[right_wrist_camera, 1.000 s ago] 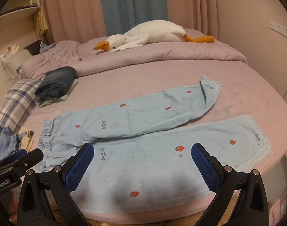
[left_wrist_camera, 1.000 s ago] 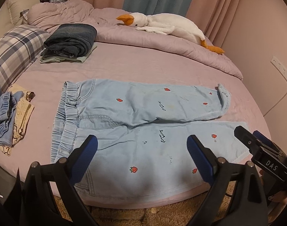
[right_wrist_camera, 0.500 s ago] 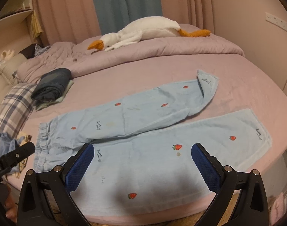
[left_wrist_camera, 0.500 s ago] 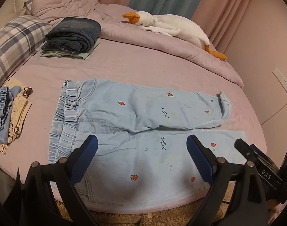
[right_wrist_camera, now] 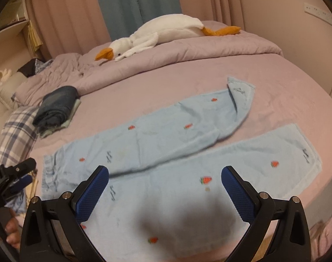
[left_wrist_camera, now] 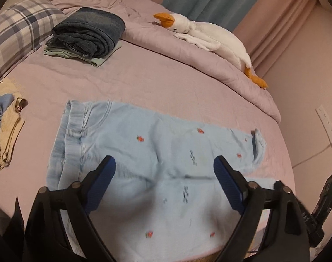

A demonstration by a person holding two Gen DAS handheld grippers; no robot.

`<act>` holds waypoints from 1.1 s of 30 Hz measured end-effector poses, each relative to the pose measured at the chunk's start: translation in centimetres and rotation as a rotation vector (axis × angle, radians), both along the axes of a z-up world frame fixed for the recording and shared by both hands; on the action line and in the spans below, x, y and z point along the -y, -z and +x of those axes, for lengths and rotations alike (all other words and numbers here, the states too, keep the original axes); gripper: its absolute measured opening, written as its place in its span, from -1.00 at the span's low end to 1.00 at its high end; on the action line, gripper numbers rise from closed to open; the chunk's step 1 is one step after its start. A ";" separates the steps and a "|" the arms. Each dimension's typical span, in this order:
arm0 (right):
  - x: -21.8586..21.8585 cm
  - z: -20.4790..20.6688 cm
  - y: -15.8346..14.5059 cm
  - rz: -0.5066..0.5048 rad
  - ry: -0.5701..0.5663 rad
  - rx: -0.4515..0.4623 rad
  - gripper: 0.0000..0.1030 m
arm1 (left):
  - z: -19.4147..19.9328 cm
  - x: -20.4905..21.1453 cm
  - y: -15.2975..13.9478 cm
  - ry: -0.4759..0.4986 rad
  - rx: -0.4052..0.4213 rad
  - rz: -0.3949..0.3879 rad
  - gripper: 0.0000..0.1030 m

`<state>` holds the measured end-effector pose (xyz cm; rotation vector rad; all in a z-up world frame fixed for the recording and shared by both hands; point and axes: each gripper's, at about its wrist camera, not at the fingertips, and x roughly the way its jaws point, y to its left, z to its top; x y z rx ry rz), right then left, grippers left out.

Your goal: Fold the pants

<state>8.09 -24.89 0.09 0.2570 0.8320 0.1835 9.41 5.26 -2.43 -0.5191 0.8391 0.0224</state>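
Both views have been carried in closer over the light-blue strawberry-print denim pants, spread flat on the mauve bed; folding is not yet begun. The left tool is closing on nothing; the right tool is spread, empty. Folded dark jeans and a white plush goose lie well clear.

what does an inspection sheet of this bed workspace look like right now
surface: bed, mauve sheet, bunched quilt at far side.
job's things: light blue pants spread flat, legs apart, far leg's cuff flipped back; not yet folded.
clutter: folded dark jeans on a green garment, plaid pillow, loose clothes, plush goose.
grippers: left gripper over the pants, closing, nothing between its pads; right gripper open, empty.
cables: a cord on the wall.
surroundings: curtains, wall sockets.
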 end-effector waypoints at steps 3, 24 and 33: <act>1.1 4.5 0.1 0.107 -0.014 -0.064 1.00 | 2.8 -1.0 0.9 -0.036 -0.037 -0.025 0.52; 3.4 26.7 12.0 -0.193 0.361 -0.423 -0.82 | 13.6 -3.2 5.8 -0.171 -0.278 -0.181 0.20; 8.8 13.1 4.5 0.187 0.257 -0.129 -0.90 | 17.7 -2.1 7.1 -0.124 -0.351 -0.177 0.21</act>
